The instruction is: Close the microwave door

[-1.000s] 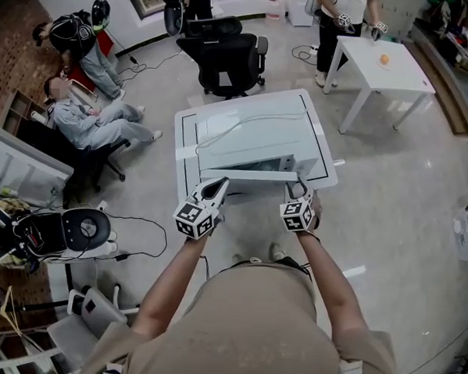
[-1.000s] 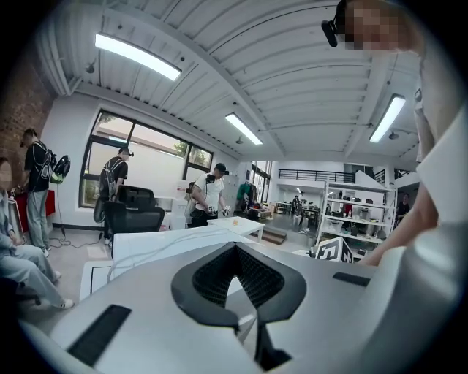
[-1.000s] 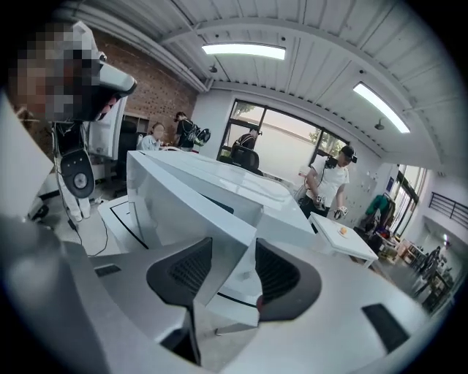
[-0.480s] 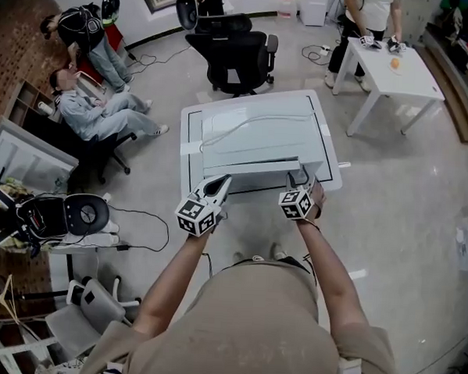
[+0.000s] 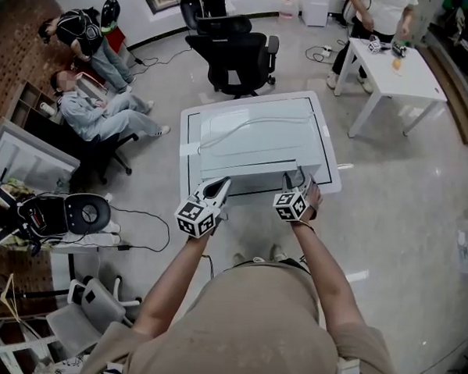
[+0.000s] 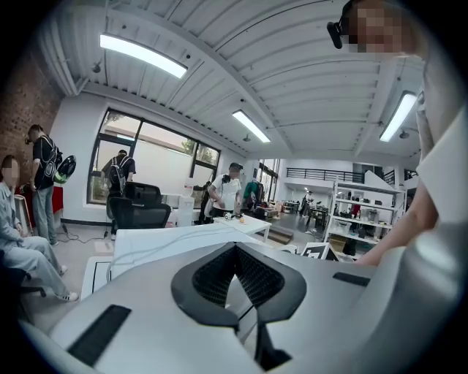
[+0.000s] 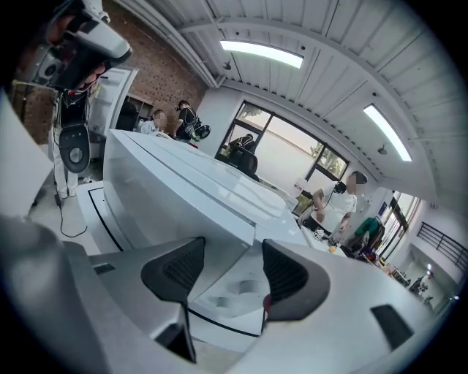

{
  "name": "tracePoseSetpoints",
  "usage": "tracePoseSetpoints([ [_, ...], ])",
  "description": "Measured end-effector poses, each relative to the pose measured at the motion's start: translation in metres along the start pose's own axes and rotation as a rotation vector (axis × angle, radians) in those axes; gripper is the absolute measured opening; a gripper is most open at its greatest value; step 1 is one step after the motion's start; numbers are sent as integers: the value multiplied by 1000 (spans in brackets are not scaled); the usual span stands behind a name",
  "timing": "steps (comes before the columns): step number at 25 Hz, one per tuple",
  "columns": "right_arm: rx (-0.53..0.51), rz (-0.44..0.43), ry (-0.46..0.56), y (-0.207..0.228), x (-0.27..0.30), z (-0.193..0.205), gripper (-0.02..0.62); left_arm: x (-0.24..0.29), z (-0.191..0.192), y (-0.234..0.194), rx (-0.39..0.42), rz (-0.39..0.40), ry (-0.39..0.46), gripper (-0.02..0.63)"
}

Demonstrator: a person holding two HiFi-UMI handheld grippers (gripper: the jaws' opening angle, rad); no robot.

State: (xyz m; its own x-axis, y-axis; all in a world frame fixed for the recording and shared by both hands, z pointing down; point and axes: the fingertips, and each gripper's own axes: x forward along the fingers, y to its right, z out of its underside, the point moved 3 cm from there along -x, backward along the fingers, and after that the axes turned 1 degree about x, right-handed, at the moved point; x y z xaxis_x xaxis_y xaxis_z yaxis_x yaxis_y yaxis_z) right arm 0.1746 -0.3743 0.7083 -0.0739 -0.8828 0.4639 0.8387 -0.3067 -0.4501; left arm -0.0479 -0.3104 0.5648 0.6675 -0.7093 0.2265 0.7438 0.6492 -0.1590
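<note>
door (image 7: pixel 168 197): stiff, light; push its free edge, right front of microwave (image 5: pixel 256 136).
right gripper (image 7: pixel 228 272): jaws just opened, empty.
left gripper (image 6: pixel 238 270): jaws together.

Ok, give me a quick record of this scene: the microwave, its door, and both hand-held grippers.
microwave: white, on the white table
door: looks shut seen from above, not certain
left hand-held gripper: jaws together, holding nothing
right hand-held gripper: jaws have just been opening, now wide apart, nothing between them, near the microwave's front right corner
</note>
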Motion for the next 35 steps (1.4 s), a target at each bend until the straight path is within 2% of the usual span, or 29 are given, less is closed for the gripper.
tracePoseSetpoints([
  [3,-86,25,-5,0,0,-5,245,3,-1,3,1,2,-3,3],
  [6,-245,60,-13,-4,4,-13,245,6,2,8,-6,-2,-10,3],
  [8,-260,45,-17,-2,9,-14,252,9,6,13,-14,-4,-11,3],
  [13,-210,-14,8,1,5,-11,252,12,11,26,-31,-16,-8,3],
  [18,-76,-103,97,16,-18,-30,252,11,14,30,-46,-45,5,3],
  [25,139,-349,324,35,-74,-86,236,6,-8,29,-62,-103,74,3],
  [35,189,-461,457,96,-113,-137,229,9,-66,45,-66,-110,208,3],
])
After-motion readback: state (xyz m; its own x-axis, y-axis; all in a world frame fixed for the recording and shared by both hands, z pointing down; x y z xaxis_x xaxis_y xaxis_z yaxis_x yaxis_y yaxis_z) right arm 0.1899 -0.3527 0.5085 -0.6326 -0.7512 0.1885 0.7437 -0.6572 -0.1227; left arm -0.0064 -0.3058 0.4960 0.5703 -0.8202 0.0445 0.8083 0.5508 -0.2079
